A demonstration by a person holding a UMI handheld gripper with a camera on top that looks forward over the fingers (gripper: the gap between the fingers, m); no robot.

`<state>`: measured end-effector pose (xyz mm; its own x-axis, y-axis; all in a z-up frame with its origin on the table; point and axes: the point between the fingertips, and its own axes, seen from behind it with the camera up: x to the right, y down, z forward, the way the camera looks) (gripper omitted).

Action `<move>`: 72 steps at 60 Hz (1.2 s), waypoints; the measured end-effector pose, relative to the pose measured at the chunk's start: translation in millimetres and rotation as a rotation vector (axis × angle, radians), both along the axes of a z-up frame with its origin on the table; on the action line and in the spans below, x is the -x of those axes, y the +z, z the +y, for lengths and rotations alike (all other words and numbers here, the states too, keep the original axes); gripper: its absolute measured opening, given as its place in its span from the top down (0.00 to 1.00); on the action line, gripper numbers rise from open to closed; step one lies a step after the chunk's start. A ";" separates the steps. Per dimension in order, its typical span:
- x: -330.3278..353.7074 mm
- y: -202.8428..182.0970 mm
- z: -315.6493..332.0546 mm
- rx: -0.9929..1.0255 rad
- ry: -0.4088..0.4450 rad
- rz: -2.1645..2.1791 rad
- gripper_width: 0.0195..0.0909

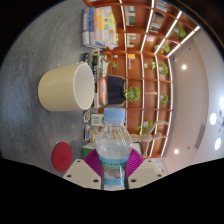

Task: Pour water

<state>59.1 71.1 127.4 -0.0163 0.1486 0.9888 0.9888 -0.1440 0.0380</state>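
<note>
Gripper is closed on a clear plastic water bottle, both fingers pressing its sides, pink pads showing at either side of it. Bottle has a light blue cap on, and water is visible inside. Whole view is rolled hard, so the room looks tipped sideways. Cream-coloured mug sits just beyond the bottle and off to one side, apart from it, open mouth facing the bottle side; I can't see its contents. Red round object lies beside the fingers on the grey surface. Beyond: wooden shelving with small green plants and books.
</note>
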 end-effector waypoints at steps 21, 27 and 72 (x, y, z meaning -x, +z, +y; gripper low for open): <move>34.1 29.3 13.0 -0.082 0.099 -0.563 0.87; 44.8 26.9 17.7 -0.102 0.115 -0.583 0.88; -1.3 15.8 1.8 0.028 0.056 1.392 0.84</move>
<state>60.4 72.8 143.1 0.9603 0.2003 0.1941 0.2205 -0.1193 -0.9681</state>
